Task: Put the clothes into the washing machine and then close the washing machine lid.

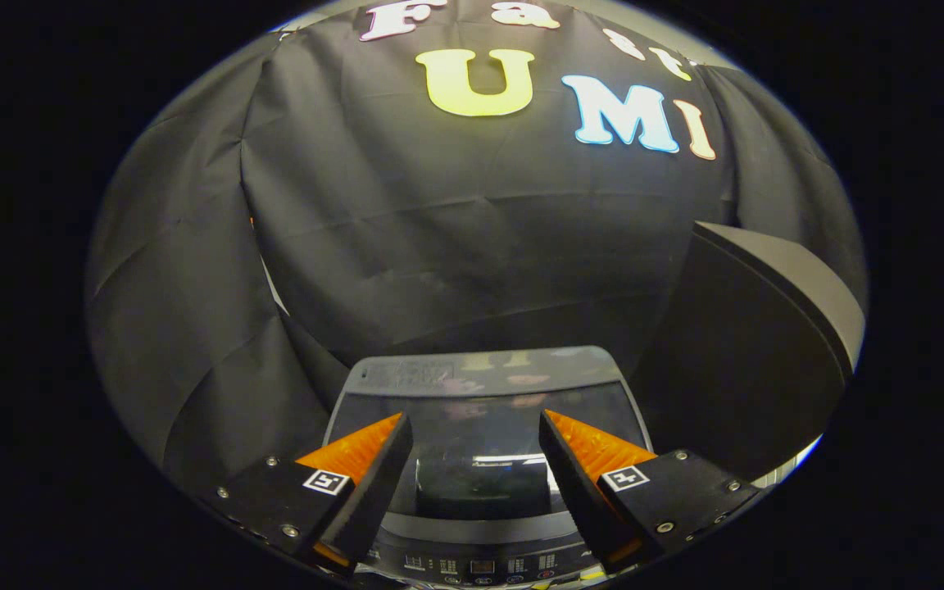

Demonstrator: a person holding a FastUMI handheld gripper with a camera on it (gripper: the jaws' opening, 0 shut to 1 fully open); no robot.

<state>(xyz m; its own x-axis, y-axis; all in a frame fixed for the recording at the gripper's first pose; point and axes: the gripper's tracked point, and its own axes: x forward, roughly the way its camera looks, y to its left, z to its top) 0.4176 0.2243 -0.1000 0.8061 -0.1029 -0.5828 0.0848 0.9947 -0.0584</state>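
Observation:
The washing machine (374, 385) stands just below and ahead of my gripper (473, 416). Its lid (484, 373) lies flat on top, grey at the back with a dark glass window (488, 430) that mirrors the booth. The control panel (480, 562) runs along the near edge, under the fingers. The gripper hovers over the lid's window, open, with nothing between its fingers. The glass is too dark and reflective to tell what is inside the tub.
A tall dark box (755, 360) with a pale top edge stands close to the machine's right side. Black cloth (439, 229) hangs behind the machine and around its left side.

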